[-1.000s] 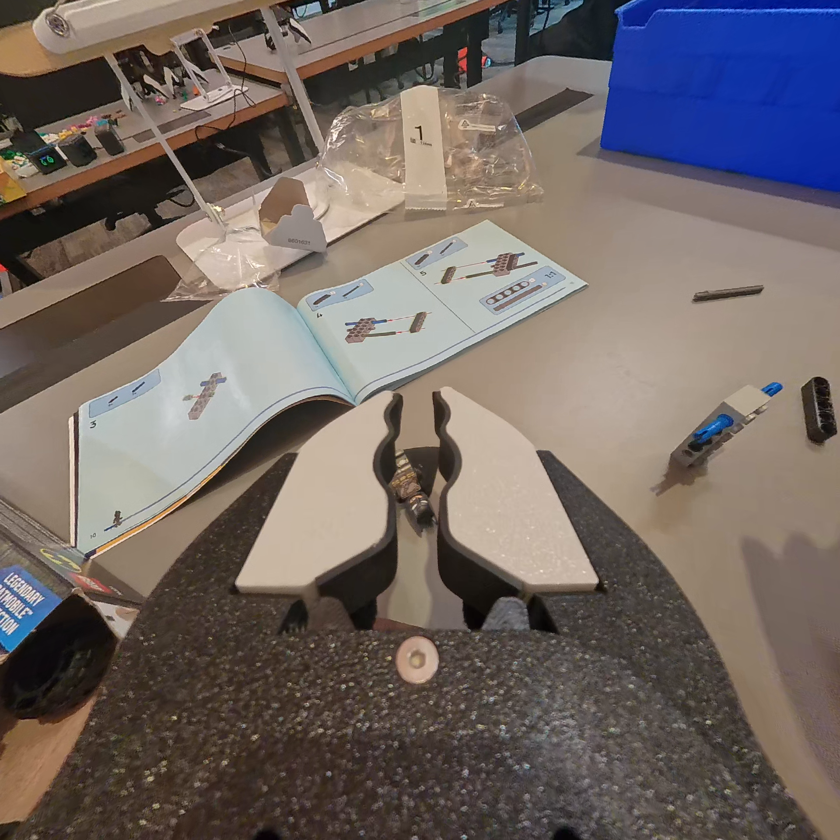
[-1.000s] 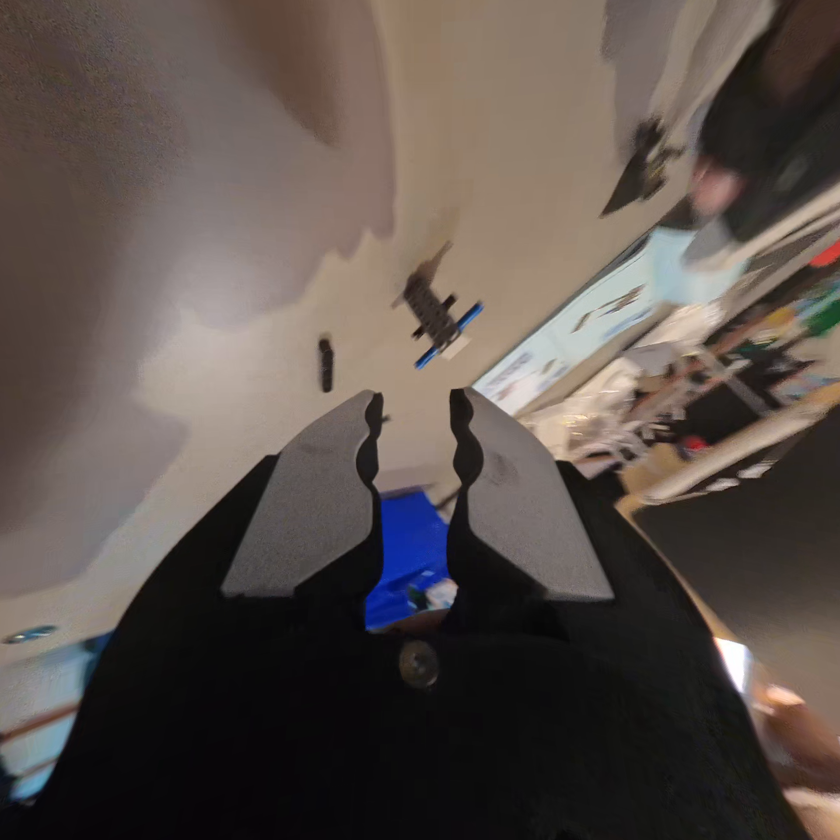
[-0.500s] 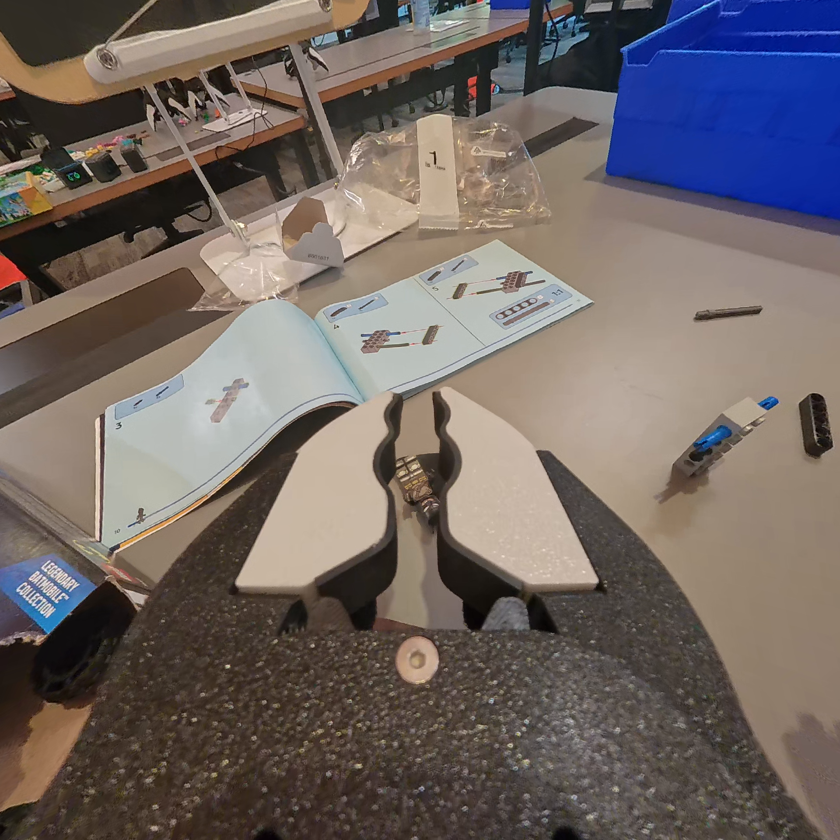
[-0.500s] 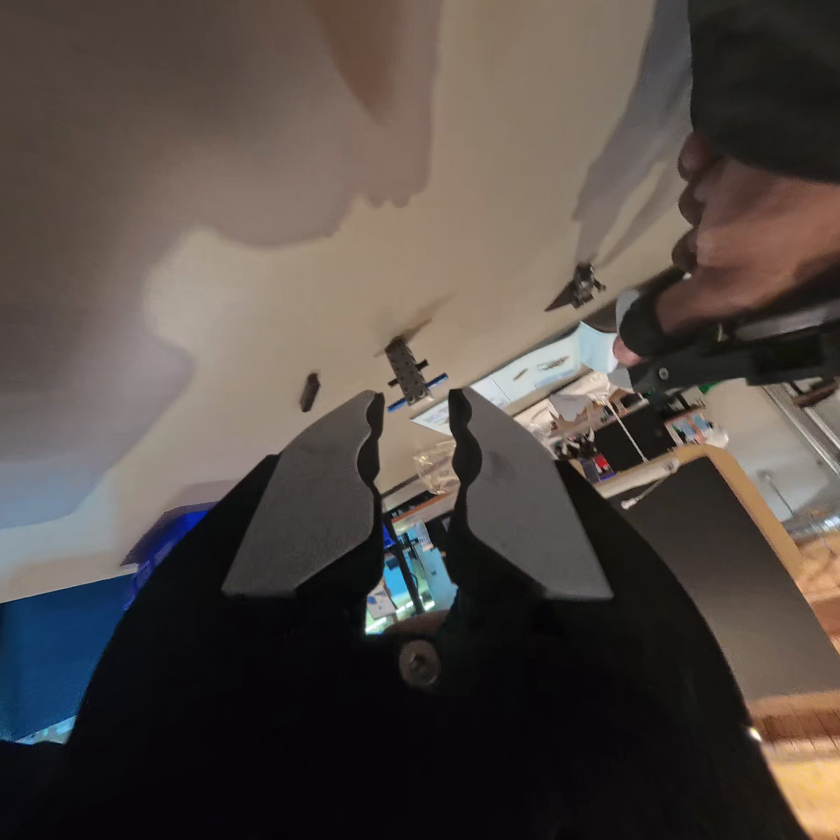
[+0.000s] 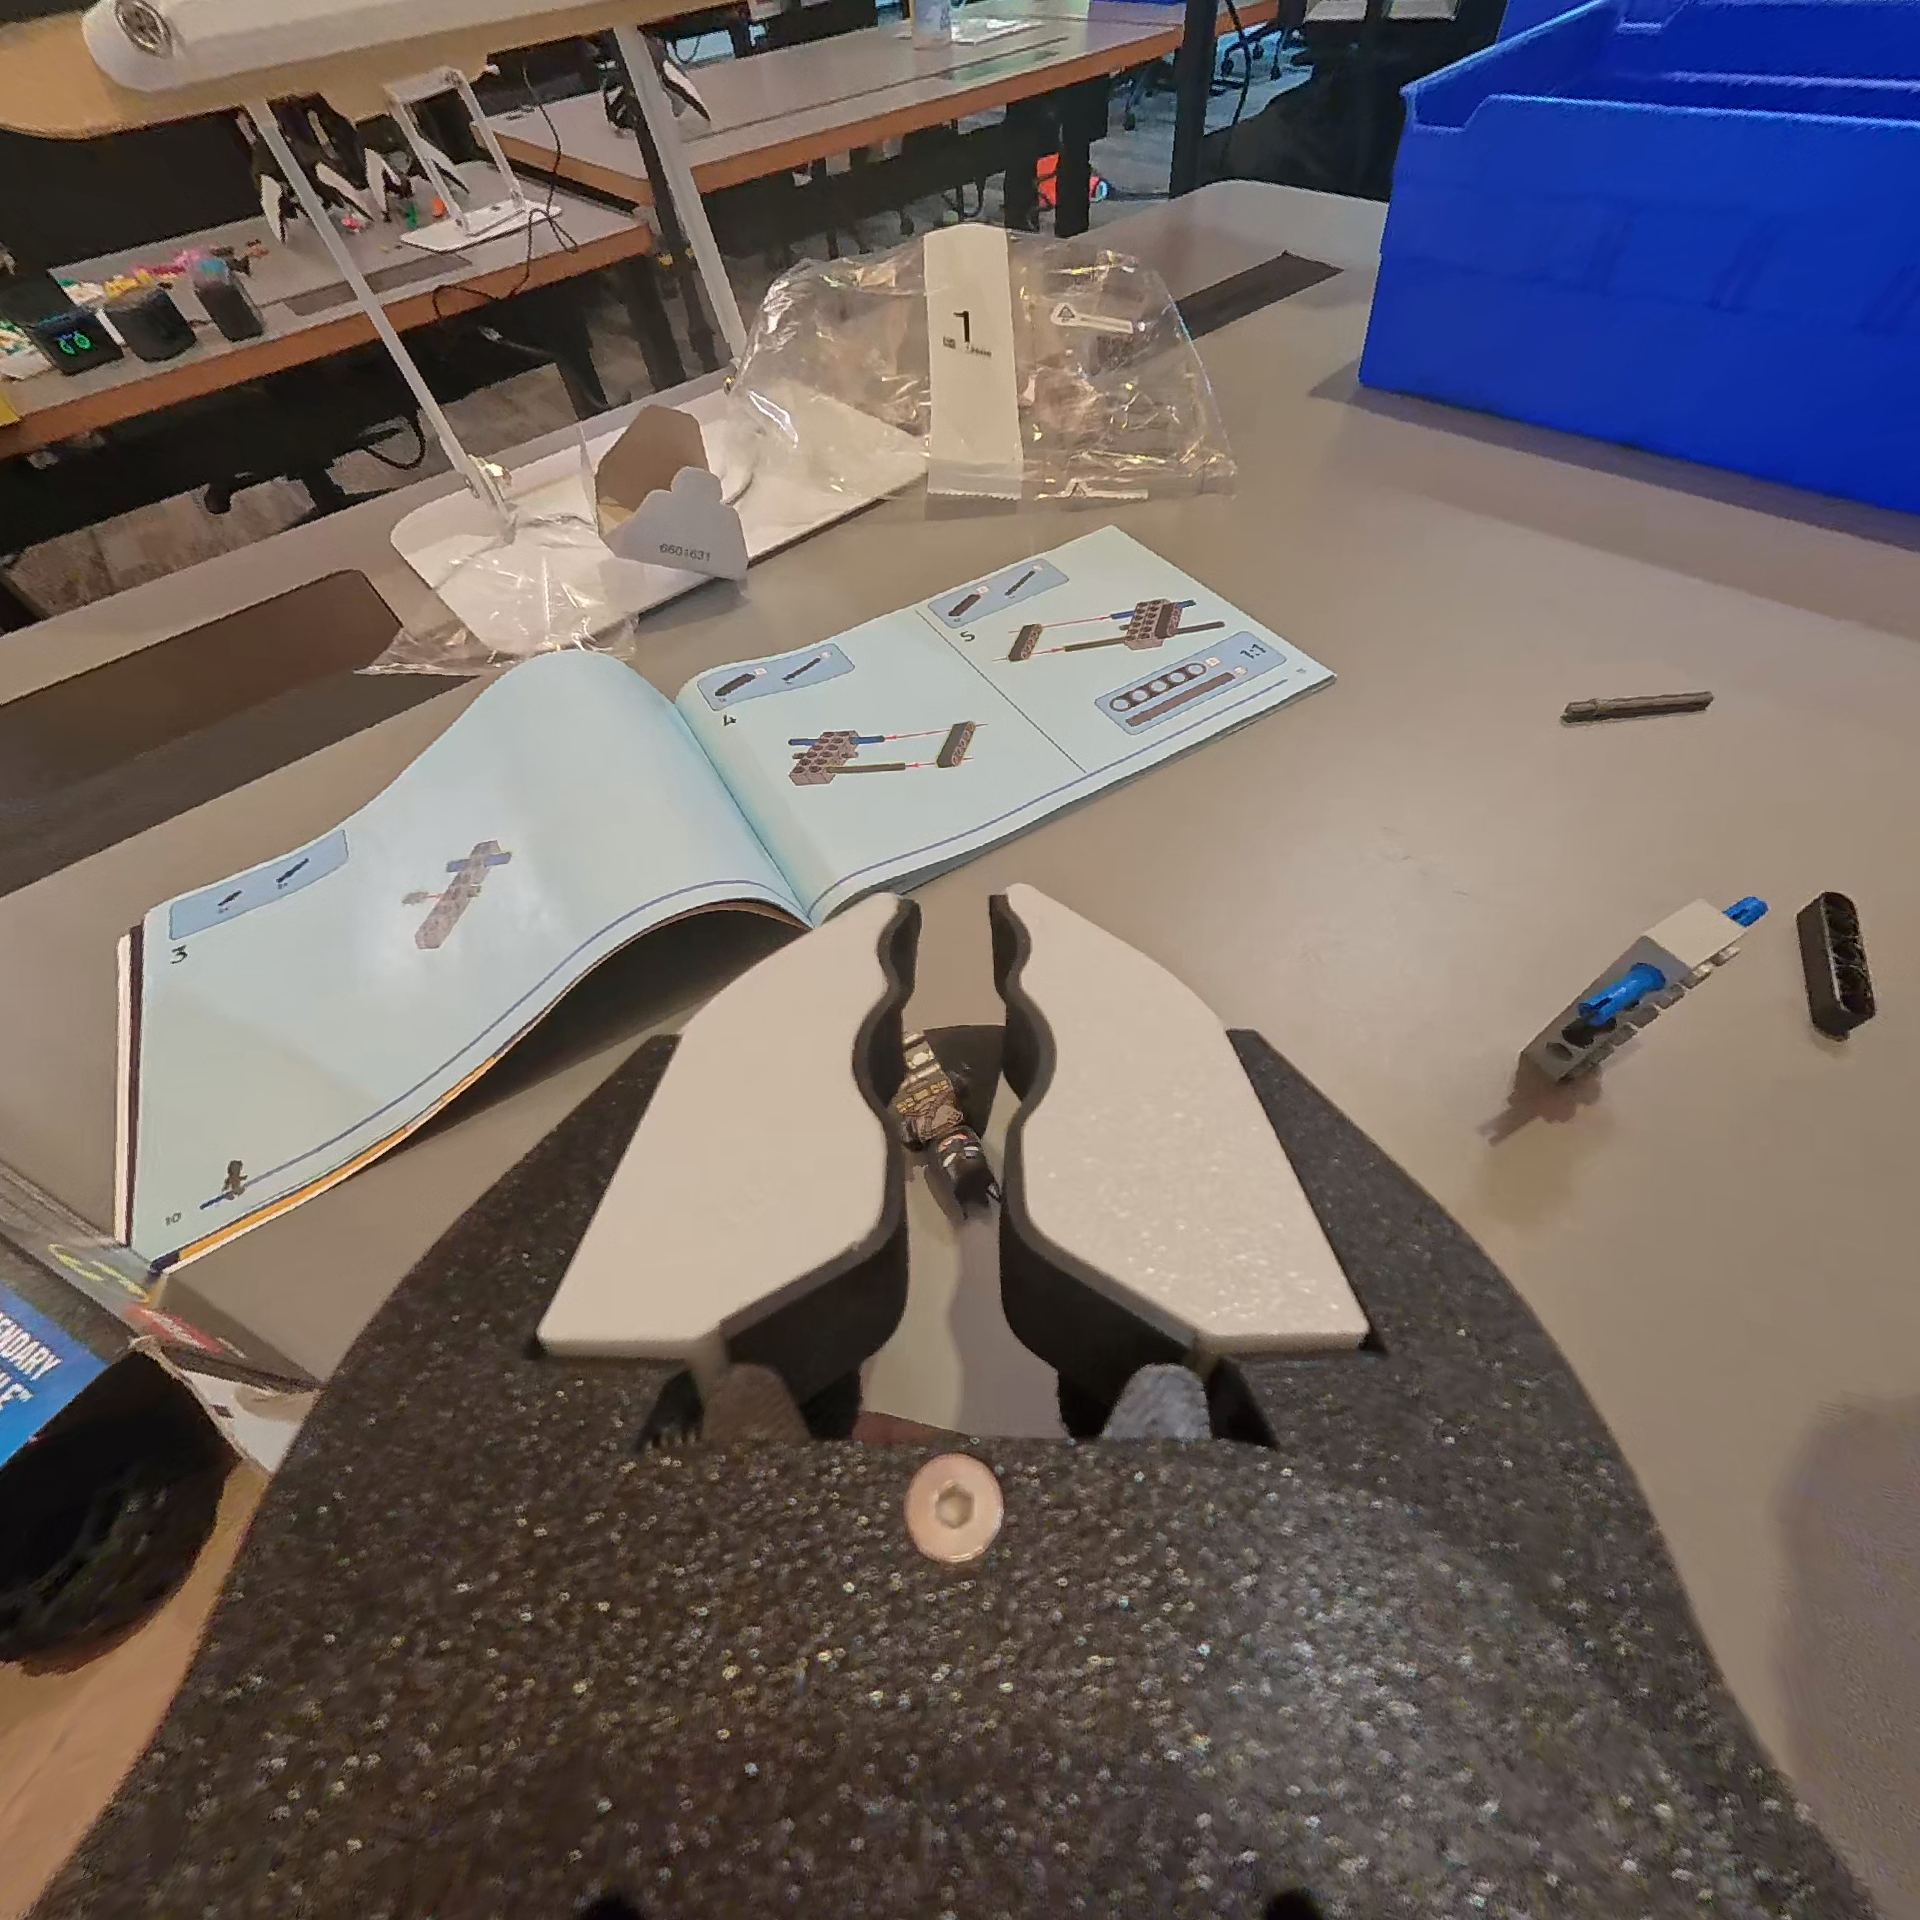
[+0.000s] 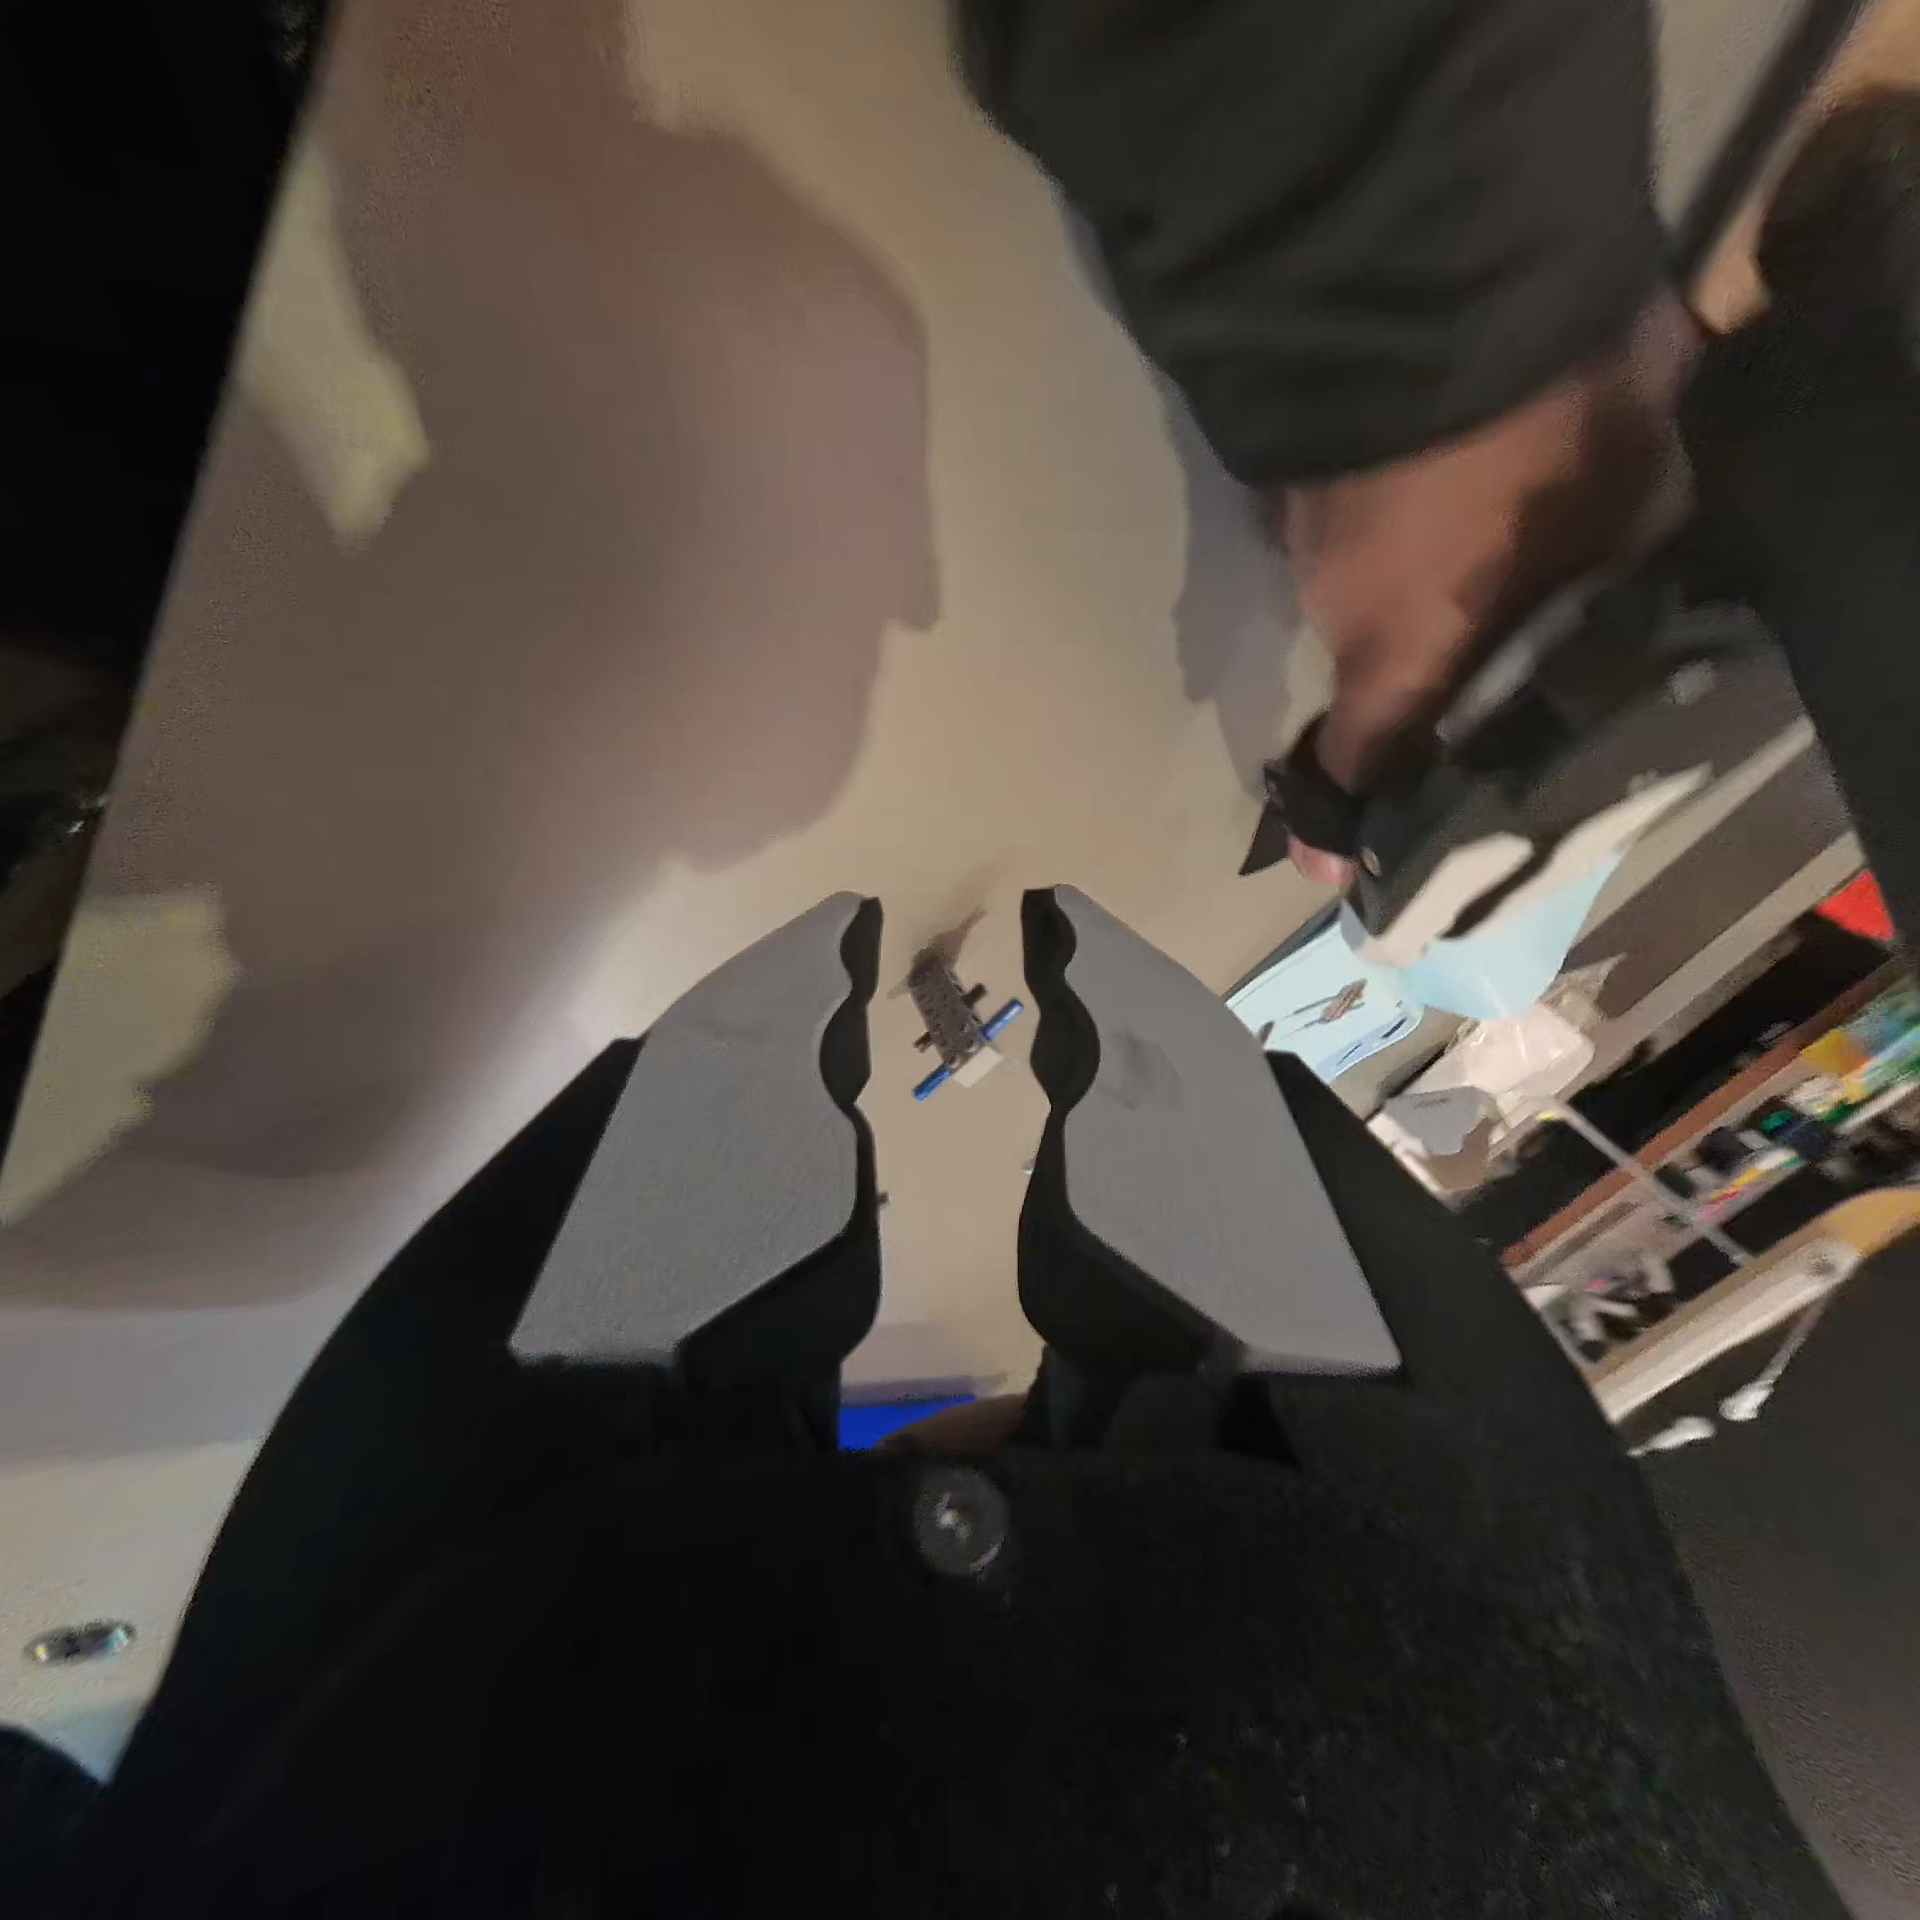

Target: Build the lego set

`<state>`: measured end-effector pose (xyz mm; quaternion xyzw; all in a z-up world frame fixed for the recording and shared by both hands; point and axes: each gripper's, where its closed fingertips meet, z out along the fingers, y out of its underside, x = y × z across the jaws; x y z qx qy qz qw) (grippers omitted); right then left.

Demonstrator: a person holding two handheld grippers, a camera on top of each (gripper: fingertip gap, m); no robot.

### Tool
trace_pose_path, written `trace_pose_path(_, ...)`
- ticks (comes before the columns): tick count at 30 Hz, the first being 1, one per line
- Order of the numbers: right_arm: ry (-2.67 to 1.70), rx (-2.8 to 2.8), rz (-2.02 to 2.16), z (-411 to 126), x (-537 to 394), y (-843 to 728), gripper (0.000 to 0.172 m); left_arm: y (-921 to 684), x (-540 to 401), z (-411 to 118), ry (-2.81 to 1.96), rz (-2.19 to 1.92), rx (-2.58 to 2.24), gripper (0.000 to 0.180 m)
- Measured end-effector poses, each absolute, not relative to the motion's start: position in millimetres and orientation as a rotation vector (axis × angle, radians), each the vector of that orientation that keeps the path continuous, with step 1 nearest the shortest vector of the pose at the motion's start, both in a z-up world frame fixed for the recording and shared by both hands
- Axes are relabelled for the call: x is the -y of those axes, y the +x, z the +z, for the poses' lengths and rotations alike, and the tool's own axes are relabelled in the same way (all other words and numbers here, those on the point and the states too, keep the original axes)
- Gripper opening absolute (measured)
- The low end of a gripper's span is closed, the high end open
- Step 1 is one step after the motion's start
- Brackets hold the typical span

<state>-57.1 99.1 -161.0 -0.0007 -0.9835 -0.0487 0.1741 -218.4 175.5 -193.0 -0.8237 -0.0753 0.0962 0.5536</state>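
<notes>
Between left gripper [image 5: 954,909] pads, minifigure [image 5: 940,1112].

Print turns up in four spots, none of it repeated here: a bold black numeral on the white strip [image 5: 968,358] of the clear plastic bag [image 5: 1127,400], a small code on the grey cloud-shaped card [image 5: 681,530], step numbers across the open pale-blue booklet [image 5: 582,831], and white lettering on the blue box corner [image 5: 42,1392] at lower left.
</notes>
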Motion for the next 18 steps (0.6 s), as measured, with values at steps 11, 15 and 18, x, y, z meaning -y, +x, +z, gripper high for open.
trace_pose_path(11,-1.023,2.474,0.891,-192.4,-231.1,-76.3,0.026,-186.1,-181.2,-172.5,-1.876,0.077,0.057,0.015)
trace_pose_path(15,-1.183,2.33,1.033,-215.8,-247.7,-42.0,0.026,-174.5,-184.4,-170.4,-1.874,0.061,0.006,0.016)
trace_pose_path(18,-1.224,2.229,1.053,-223.3,-244.6,-24.7,0.026,-166.1,-185.9,-169.1,-1.875,0.043,-0.029,0.016)
